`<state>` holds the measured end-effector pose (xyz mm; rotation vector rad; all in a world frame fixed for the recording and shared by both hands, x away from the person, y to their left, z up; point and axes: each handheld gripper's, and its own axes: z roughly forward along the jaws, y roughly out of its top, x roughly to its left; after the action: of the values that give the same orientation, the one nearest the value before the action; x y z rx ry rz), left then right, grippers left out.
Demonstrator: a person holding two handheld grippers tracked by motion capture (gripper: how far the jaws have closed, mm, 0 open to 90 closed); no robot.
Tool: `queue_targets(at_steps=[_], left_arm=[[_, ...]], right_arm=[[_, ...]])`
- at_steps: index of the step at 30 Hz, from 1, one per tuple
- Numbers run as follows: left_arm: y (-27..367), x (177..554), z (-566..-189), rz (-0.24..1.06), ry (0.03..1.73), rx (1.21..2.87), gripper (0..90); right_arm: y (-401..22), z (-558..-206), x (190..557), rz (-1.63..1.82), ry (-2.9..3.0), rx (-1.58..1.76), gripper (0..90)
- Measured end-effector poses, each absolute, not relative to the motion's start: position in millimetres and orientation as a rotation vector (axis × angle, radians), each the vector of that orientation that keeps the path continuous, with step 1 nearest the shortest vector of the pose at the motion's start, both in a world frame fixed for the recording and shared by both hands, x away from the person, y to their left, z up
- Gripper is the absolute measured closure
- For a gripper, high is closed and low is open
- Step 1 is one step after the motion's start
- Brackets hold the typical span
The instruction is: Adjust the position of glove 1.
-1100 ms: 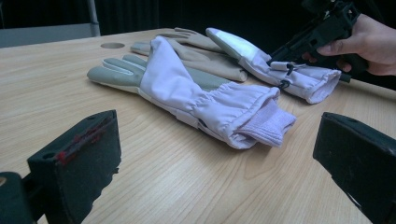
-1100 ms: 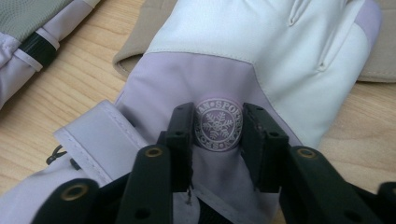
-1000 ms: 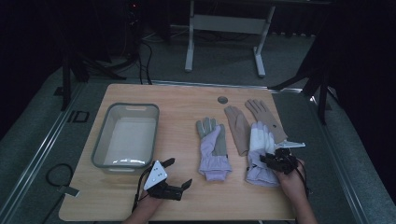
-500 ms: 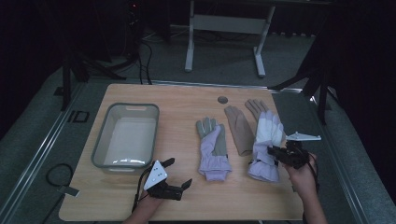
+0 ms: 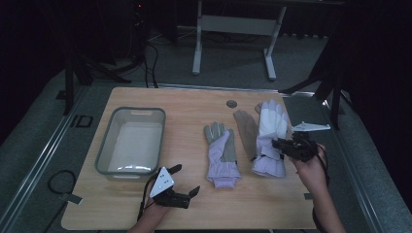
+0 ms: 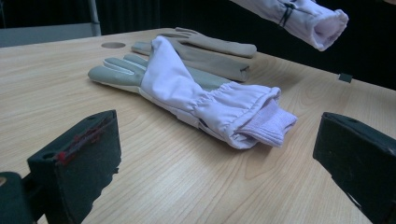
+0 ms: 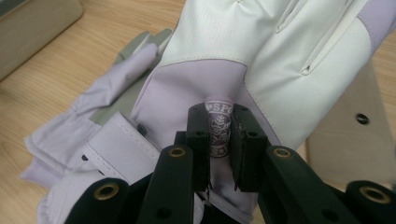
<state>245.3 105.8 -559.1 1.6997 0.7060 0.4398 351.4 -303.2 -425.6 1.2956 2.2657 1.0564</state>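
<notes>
**First glove lifted, bin still empty**

Right hand-held gripper (image 7: pixel 219 140) clamped on the tab of a pale glove (image 5: pixel 270 138), raised off the desk (image 5: pixel 194 102) at right. Left hand-held gripper (image 5: pixel 182 182) spread apart, near edge. Lilac glove (image 5: pixel 221 155) at centre and tan glove (image 5: pixel 245 131) untouched; bin (image 5: pixel 104 160) at left.

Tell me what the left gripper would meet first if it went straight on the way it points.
Probably the cuff of the lavender glove lying flat on the table, ahead between the left gripper's open jaws. Depth is hard to judge.
</notes>
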Motion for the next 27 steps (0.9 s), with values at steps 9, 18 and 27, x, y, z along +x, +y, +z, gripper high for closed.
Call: queue_targets(at_steps=[9,18,27], left_arm=[[105.5,245.1,-559.1,0.441,0.704,1.701,1.1],[105.6,245.2,-559.1,0.441,0.702,1.702,1.1],[105.5,245.1,-559.1,0.439,0.701,1.702,1.1]], right_arm=[[-259.4,-421.7,360.5,1.062,2.327,1.235,79.0],[-224.0,-423.5,370.7,1.053,2.382,1.220,79.0],[-191.9,-434.0,372.9,1.040,2.460,1.201,79.1]])
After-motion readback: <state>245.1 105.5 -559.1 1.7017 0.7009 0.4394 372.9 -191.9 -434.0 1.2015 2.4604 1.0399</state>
